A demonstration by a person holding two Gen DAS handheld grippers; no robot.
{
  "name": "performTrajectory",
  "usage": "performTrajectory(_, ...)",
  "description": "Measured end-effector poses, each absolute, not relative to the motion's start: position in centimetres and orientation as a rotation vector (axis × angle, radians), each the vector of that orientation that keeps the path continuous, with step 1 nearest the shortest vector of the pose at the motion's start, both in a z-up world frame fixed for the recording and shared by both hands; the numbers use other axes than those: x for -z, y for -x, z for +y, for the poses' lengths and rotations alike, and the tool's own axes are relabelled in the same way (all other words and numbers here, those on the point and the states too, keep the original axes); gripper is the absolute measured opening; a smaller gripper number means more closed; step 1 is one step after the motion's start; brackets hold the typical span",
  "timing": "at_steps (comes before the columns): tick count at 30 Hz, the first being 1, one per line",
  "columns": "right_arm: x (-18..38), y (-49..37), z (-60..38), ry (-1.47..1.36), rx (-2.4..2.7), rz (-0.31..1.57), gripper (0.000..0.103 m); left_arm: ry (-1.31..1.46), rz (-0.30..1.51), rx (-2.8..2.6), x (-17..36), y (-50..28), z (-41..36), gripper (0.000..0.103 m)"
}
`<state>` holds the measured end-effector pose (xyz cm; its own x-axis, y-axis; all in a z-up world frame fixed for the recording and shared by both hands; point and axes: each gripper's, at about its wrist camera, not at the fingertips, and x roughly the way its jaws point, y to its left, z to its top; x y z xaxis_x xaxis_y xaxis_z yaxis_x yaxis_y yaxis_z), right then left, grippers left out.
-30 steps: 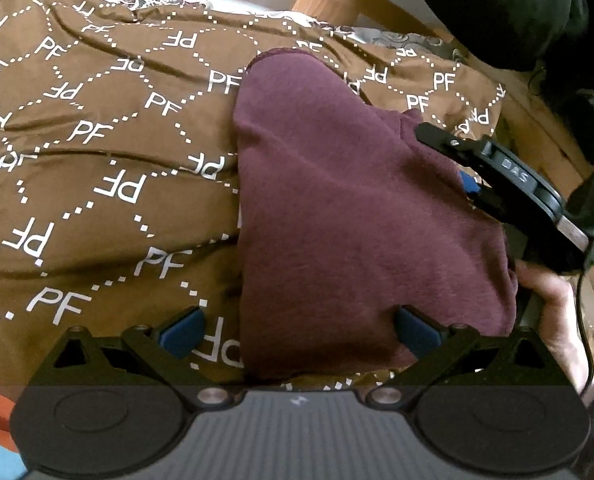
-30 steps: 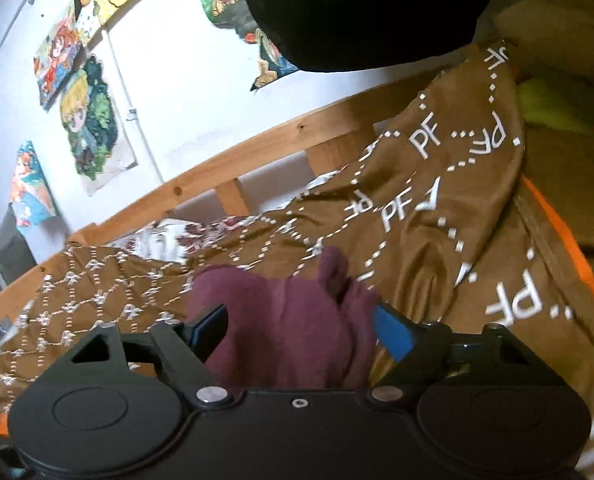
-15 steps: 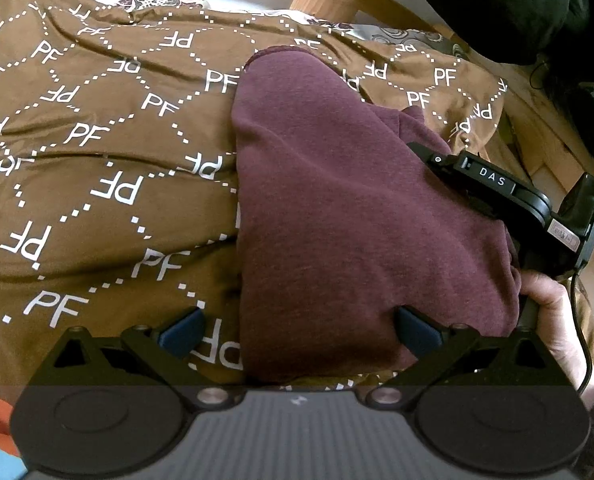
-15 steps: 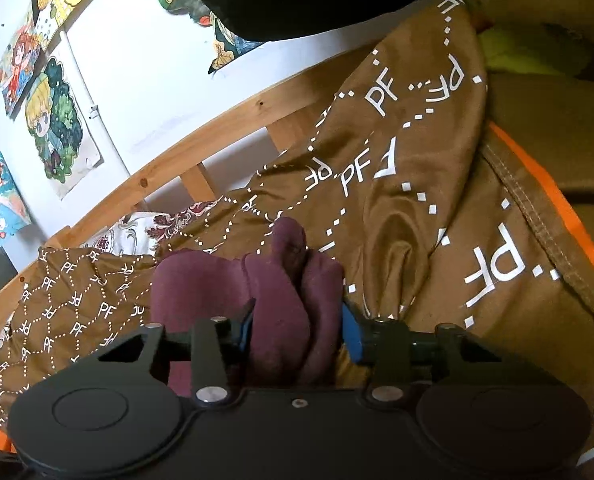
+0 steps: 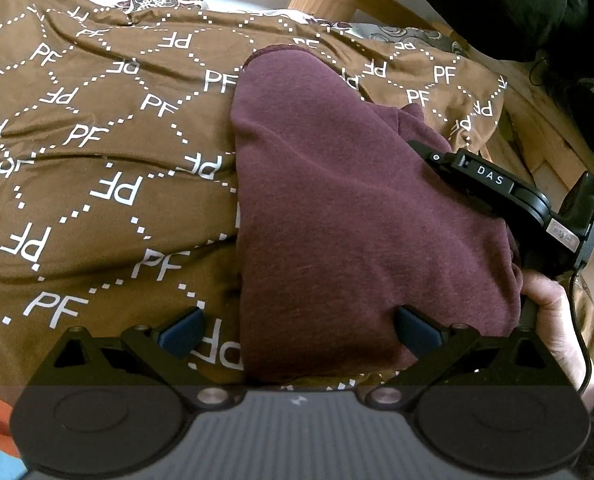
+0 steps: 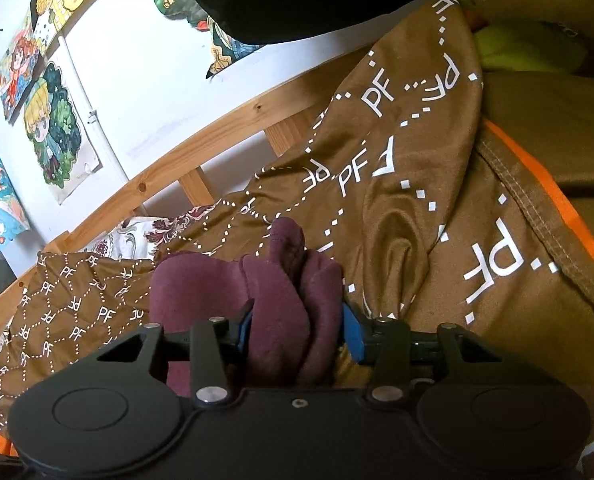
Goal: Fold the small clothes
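**Spotter:** What have you got in hand right now?

**Operator:** My right gripper (image 6: 297, 330) is clamped on a bunched edge of the maroon garment (image 5: 337, 216); the blue pads (image 6: 351, 330) are squeezed in with thick folds between them. My left gripper (image 5: 297, 332) is spread wide and has hold of nothing. The garment's near hem sits between its fingers, the right pad touching the cloth and the left pad over the bare brown bedspread (image 5: 97, 160).

**Spotter:** Where does the rest of the garment lie?

**Operator:** It stretches away ahead of the left gripper, flat on the bedspread, with its far rounded end well forward. My right gripper comes in from the left one's right side, at the garment's edge.

**Spotter:** How would you do this fold cleanly?

**Operator:** I judge I'm at the start of a fold. I'd close the left fingers on the near hem before lifting, so both corners rise together. Then I'd carry both edges across level and slowly, keeping the cloth taut between the grippers. The right grip looks bulky, so I'd watch that it doesn't drag the bedspread up with it.
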<state>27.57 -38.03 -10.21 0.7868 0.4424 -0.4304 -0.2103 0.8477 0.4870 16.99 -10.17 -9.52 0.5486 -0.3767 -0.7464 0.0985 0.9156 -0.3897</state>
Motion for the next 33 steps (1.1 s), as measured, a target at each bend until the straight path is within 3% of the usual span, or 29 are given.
performTrajectory(7,10.4,-27.7,-37.7,-0.419,-0.359,0.564,0.049,0.315,0.948,0.299,9.8,-17.1,-10.2,0.103)
performTrajectory(11,10.4,-27.7,-37.4,-0.409,-0.363,0.563,0.033,0.316,0.952,0.315,9.9,-17.2,-10.1,0.103)
performTrajectory(17,10.3,-27.8,-37.3,-0.412,-0.362,0.563,0.029,0.305,0.949,0.338,9.7,-17.3,-10.1,0.101)
performTrajectory(33,10.2,-27.7,-37.4,-0.43,-0.352,0.572,0.025,0.234,0.979,0.429,8.7,-17.7,-10.9,0.065)
